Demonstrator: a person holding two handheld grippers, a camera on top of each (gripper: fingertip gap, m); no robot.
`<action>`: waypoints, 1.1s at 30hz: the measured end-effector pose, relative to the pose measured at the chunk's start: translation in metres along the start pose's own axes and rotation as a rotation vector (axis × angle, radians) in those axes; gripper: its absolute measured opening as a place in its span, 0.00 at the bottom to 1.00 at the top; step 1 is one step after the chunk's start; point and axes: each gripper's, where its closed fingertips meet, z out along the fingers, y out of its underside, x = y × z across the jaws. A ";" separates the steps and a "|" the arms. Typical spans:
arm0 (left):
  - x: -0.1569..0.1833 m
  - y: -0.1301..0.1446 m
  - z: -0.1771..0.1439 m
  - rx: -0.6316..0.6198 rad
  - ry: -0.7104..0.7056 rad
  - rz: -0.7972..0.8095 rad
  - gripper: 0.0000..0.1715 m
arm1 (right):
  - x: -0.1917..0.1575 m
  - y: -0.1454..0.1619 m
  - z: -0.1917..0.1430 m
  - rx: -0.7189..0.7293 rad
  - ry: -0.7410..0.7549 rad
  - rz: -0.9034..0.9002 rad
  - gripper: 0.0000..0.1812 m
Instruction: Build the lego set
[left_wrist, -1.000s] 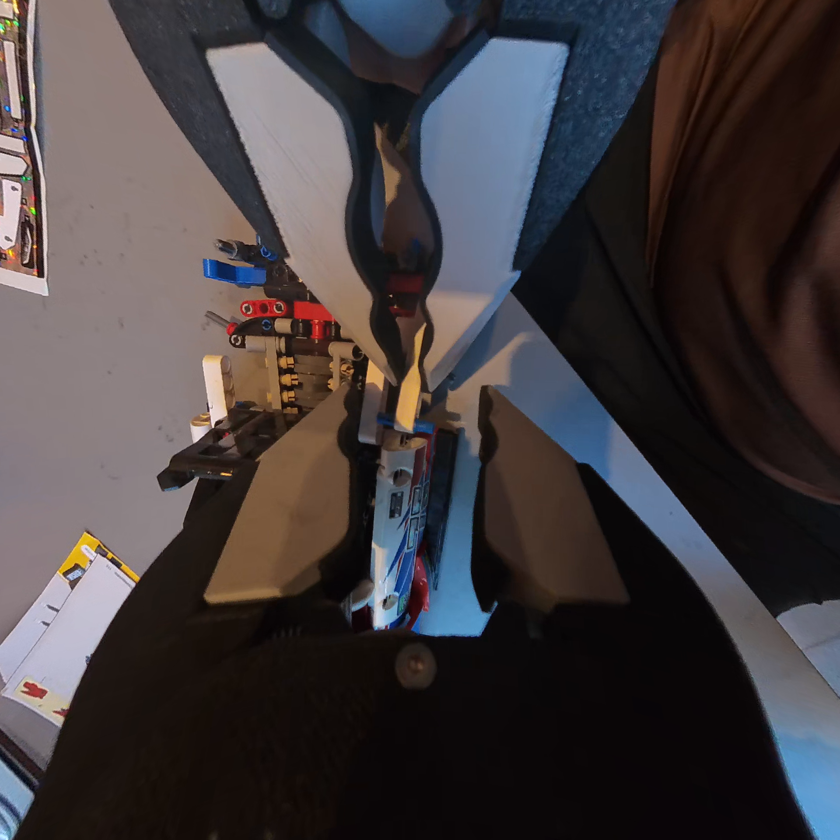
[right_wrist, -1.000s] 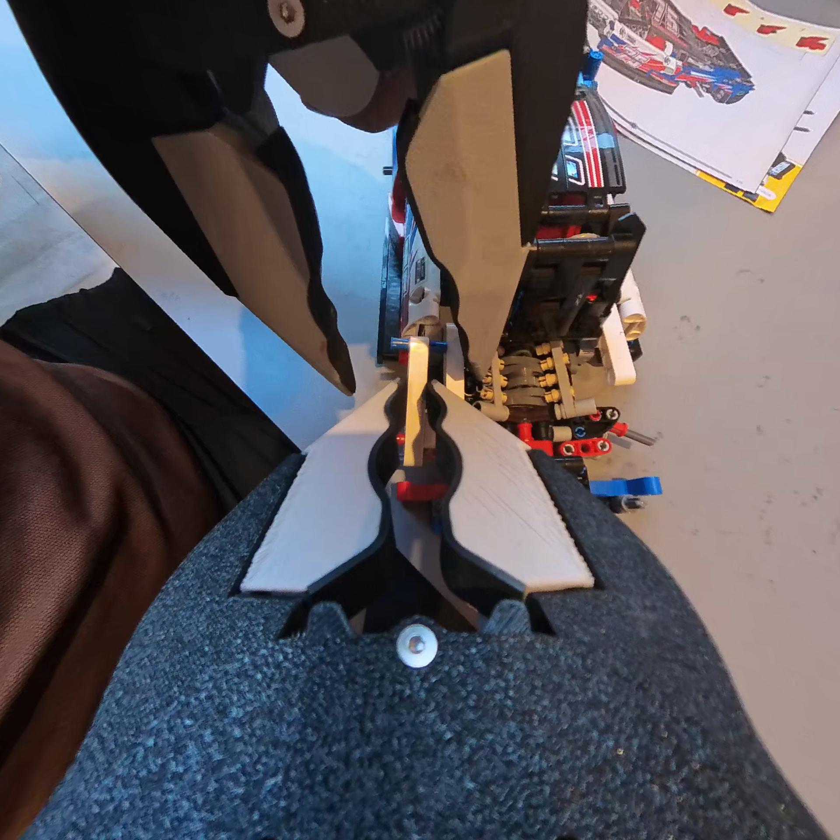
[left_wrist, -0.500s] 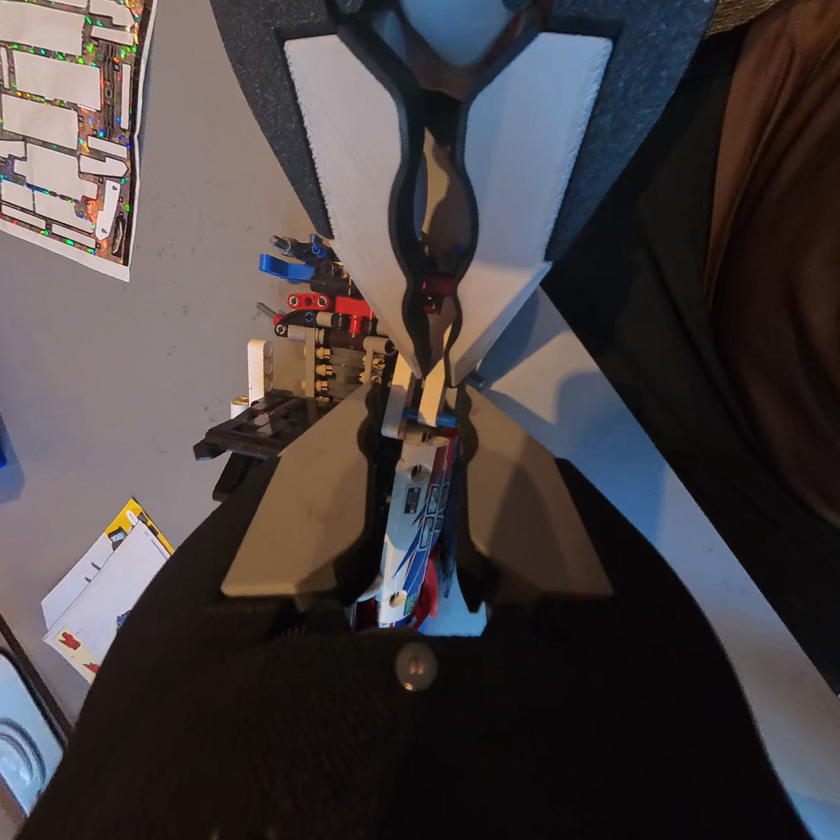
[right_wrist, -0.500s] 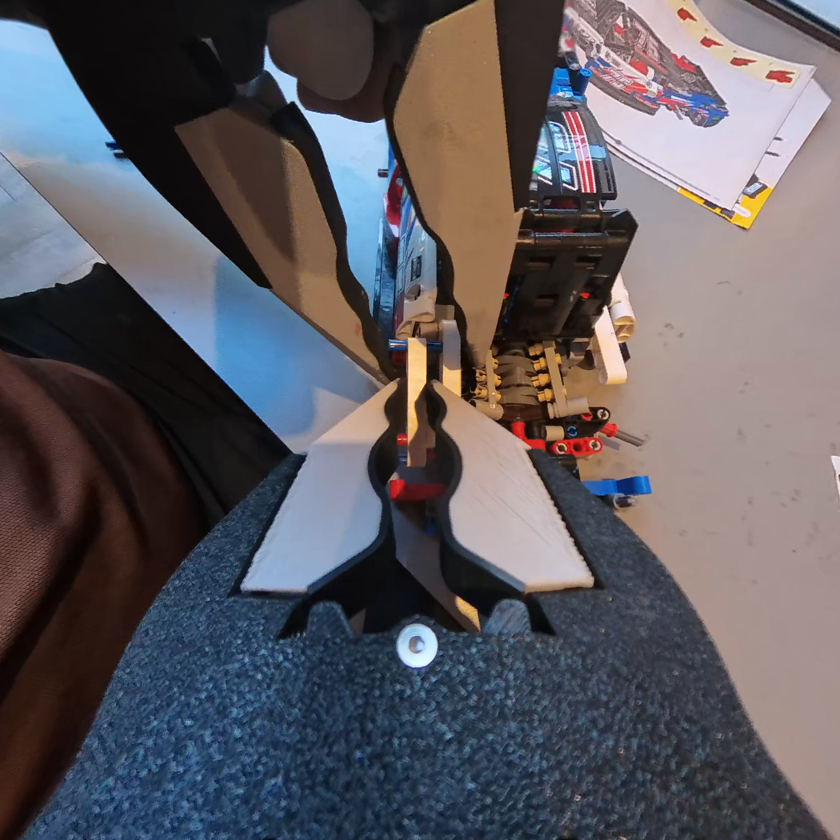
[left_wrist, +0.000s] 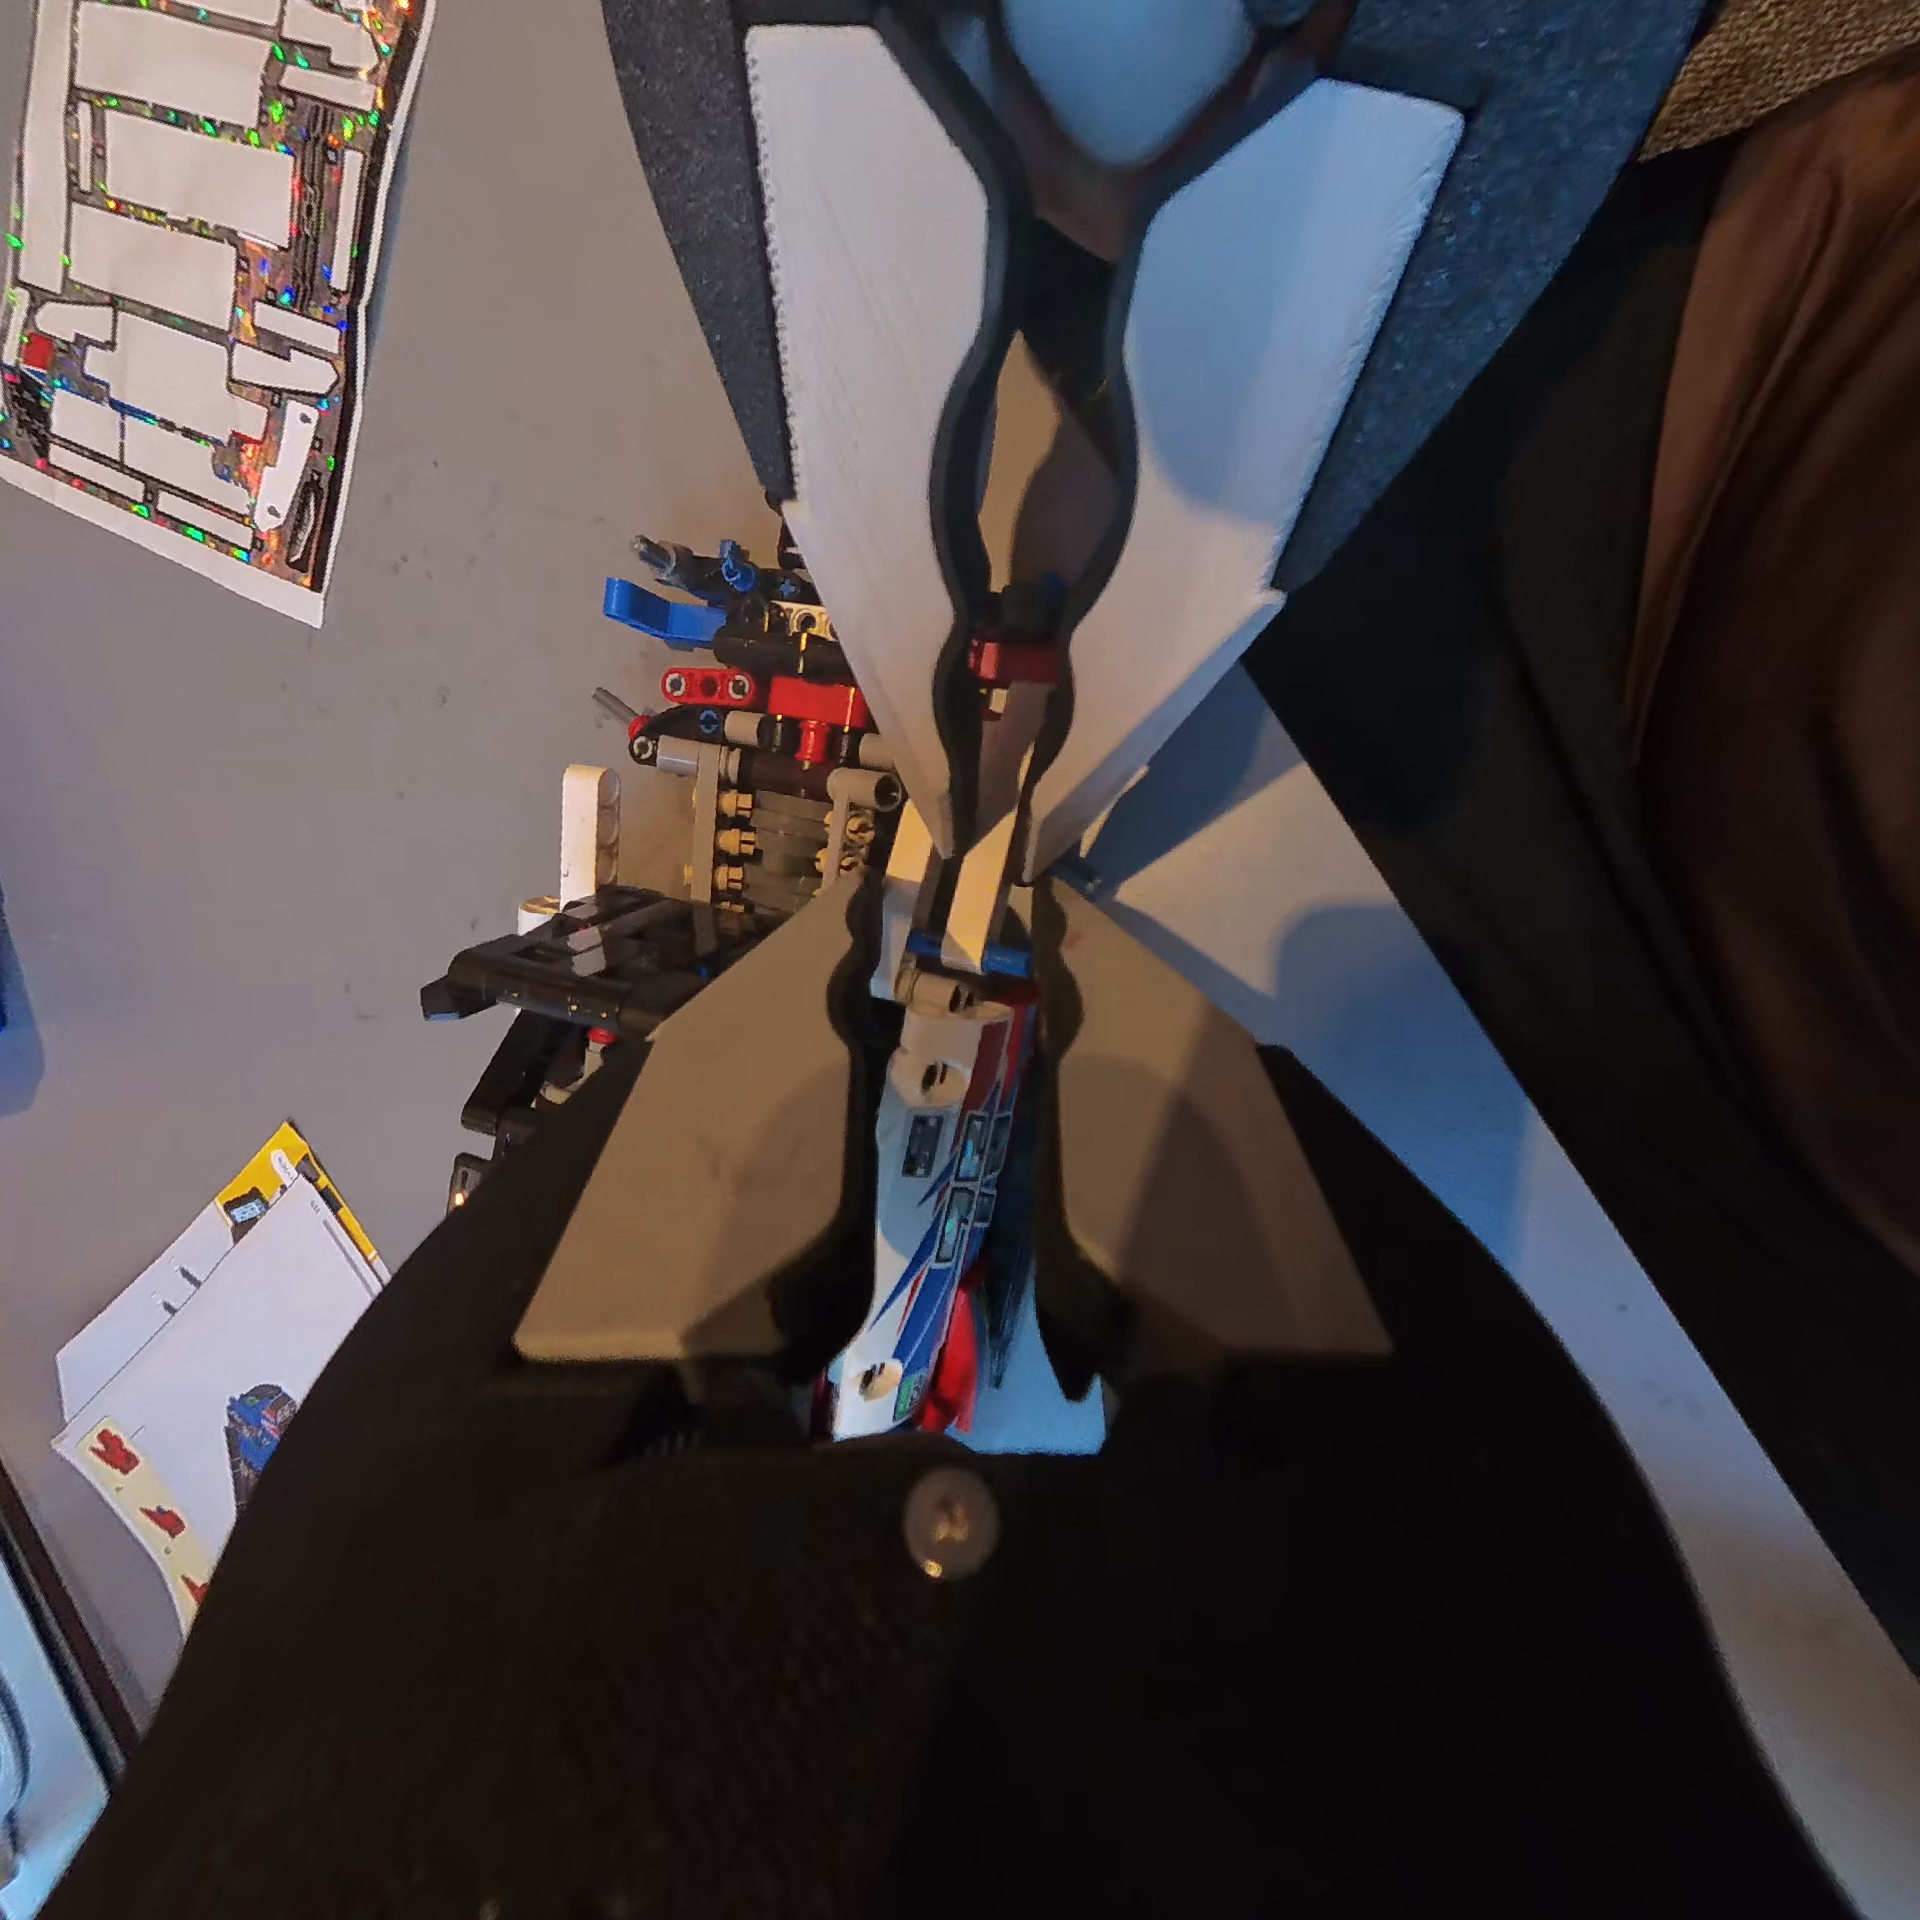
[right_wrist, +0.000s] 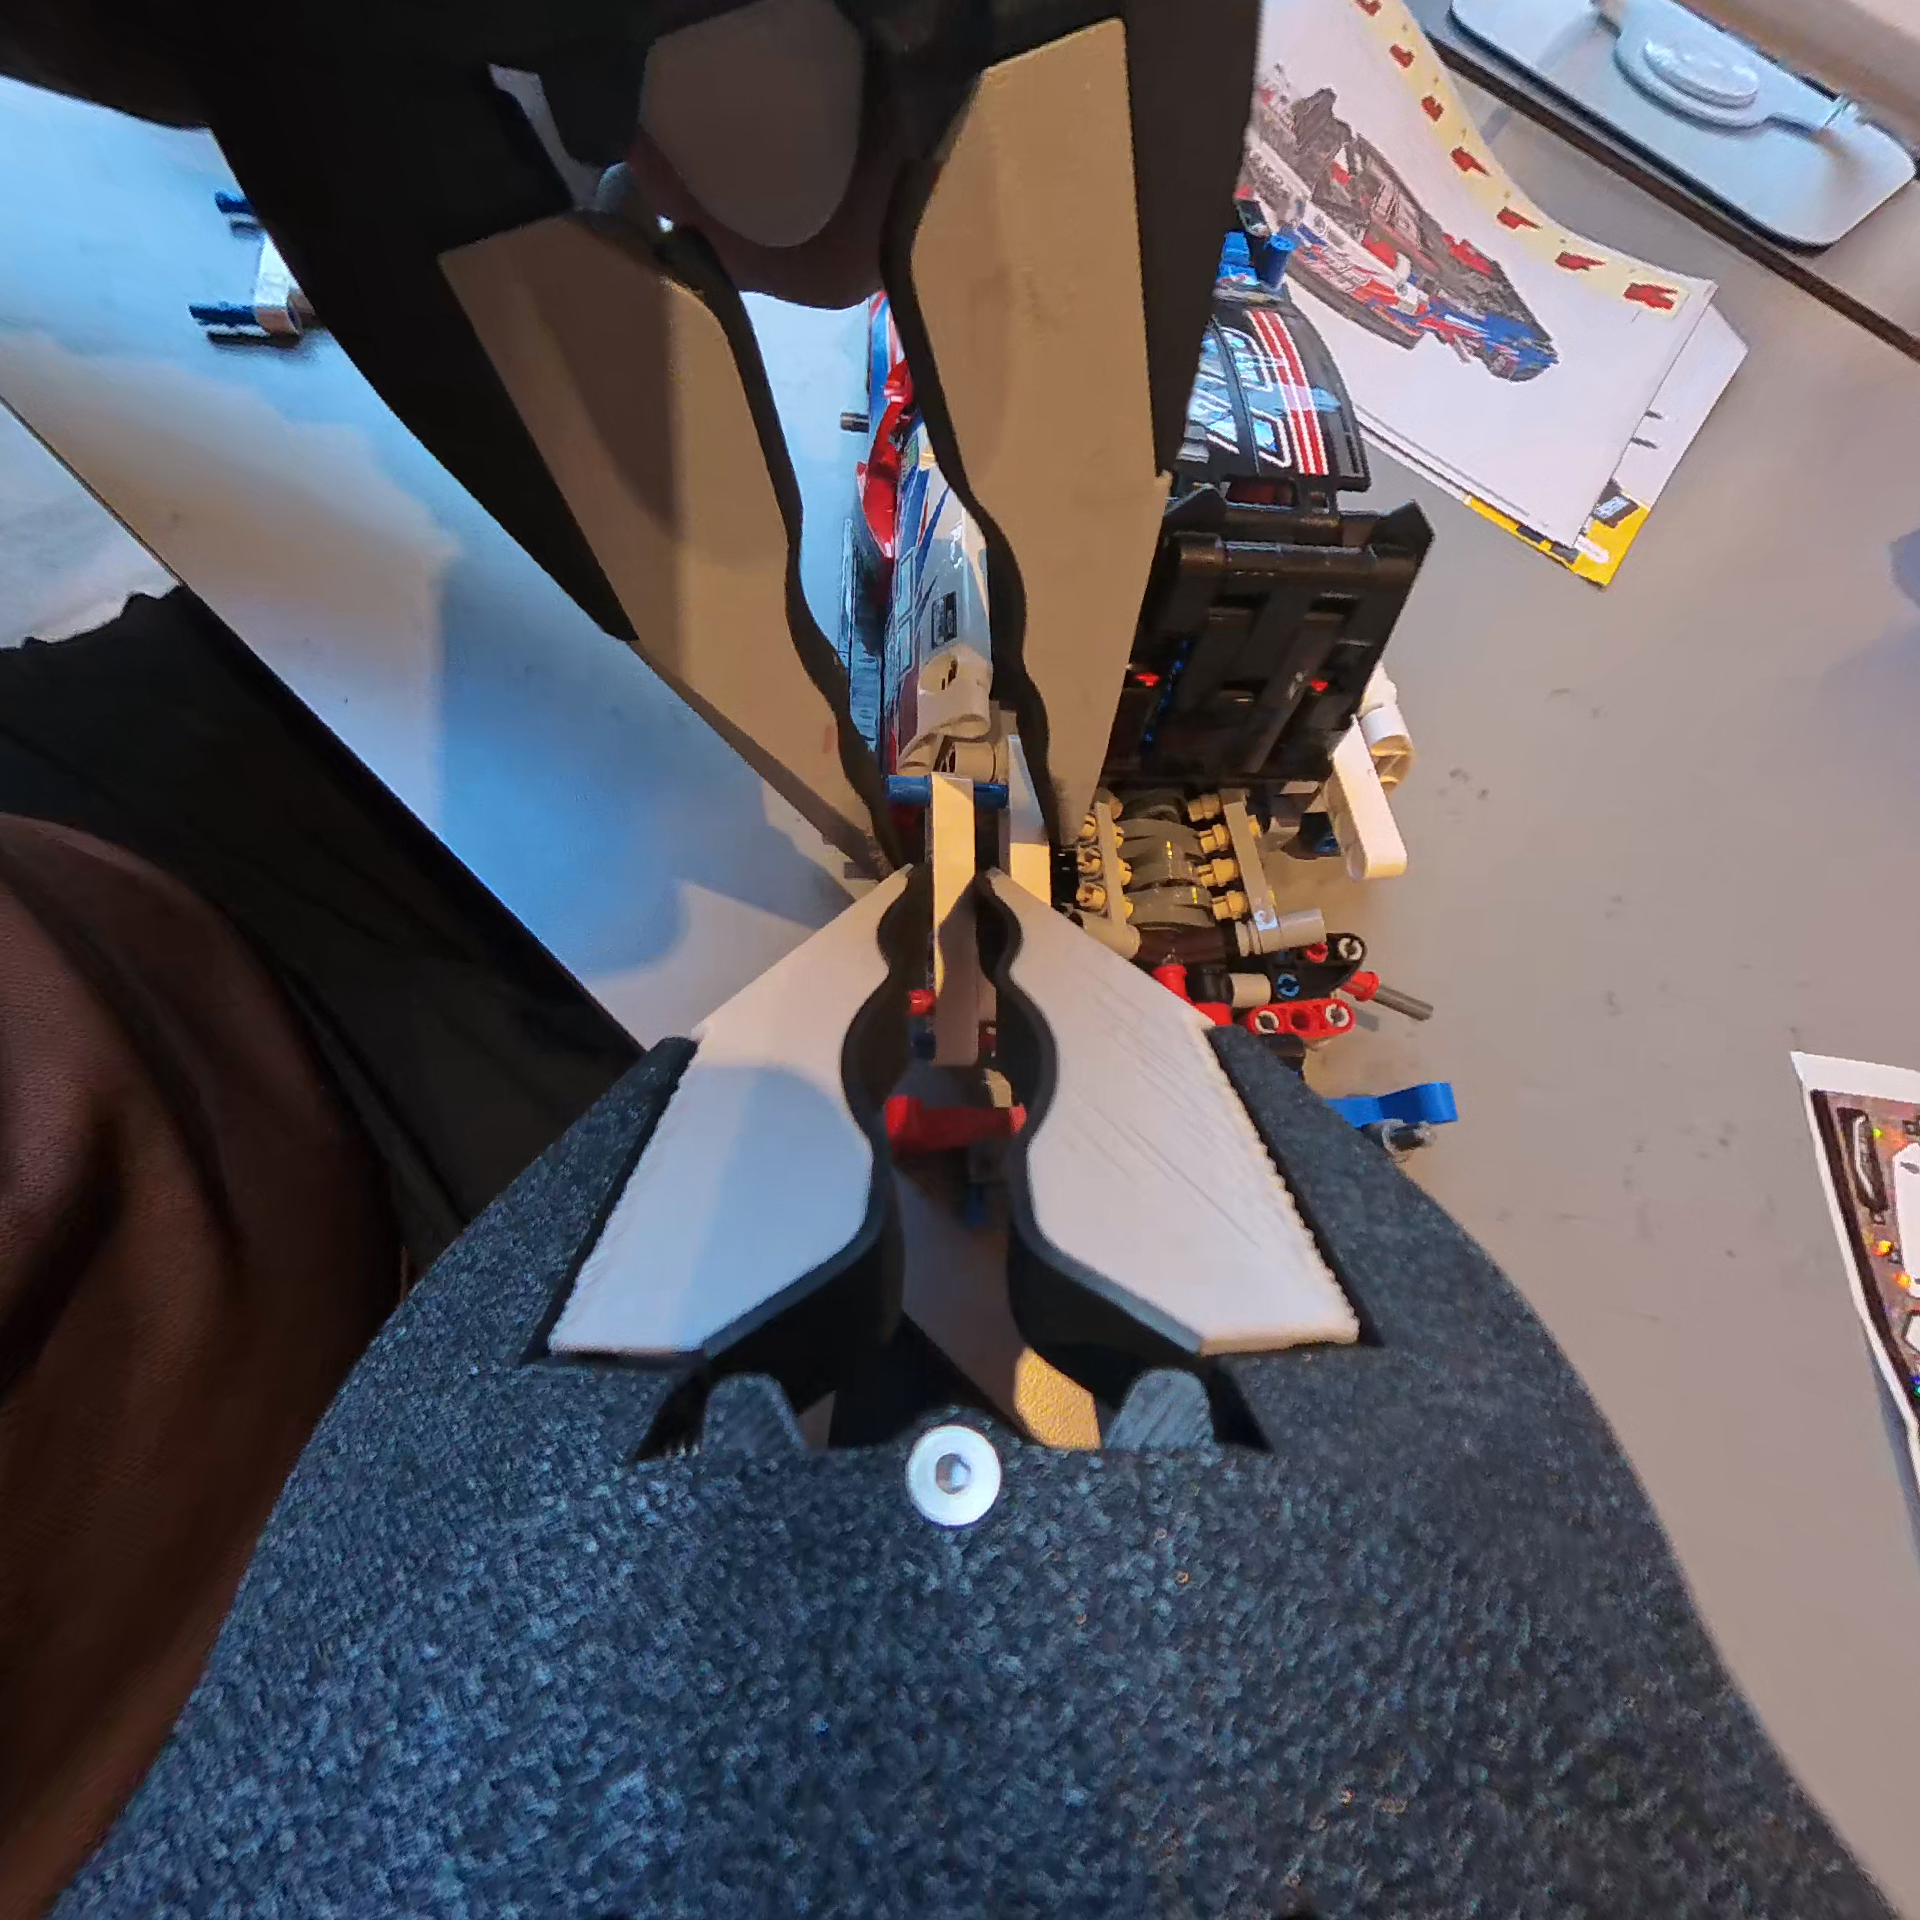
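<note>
The partly built lego car stands on the grey table near its edge, with a black frame and a grey engine block. My left gripper, with tan fingers, is shut on the car's white, blue and red side panel. My right gripper, with white fingers, is shut on a thin white piece with a blue pin, pressed against the end of that panel. A red connector sits deeper between the right fingers. The two grippers face each other, tips almost touching.
A holographic sticker sheet and the instruction booklet lie on the table. A loose blue part lies beside the car. Small loose pieces lie far left. A person's brown clothing is just past the table edge.
My left gripper's fingers have closed in from wide open onto the car's side panel. My right gripper has kept its hold on the white piece at the panel's end.
</note>
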 end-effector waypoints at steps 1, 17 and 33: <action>0.000 0.000 0.000 0.003 -0.001 -0.003 0.15 | 0.000 0.000 0.000 0.005 -0.001 0.005 0.05; -0.006 0.000 0.000 0.036 -0.129 0.028 0.12 | 0.003 0.000 -0.003 0.047 0.004 -0.011 0.07; -0.008 0.000 -0.001 0.108 -0.169 -0.032 0.12 | 0.006 0.003 0.008 -0.003 -0.111 -0.015 0.19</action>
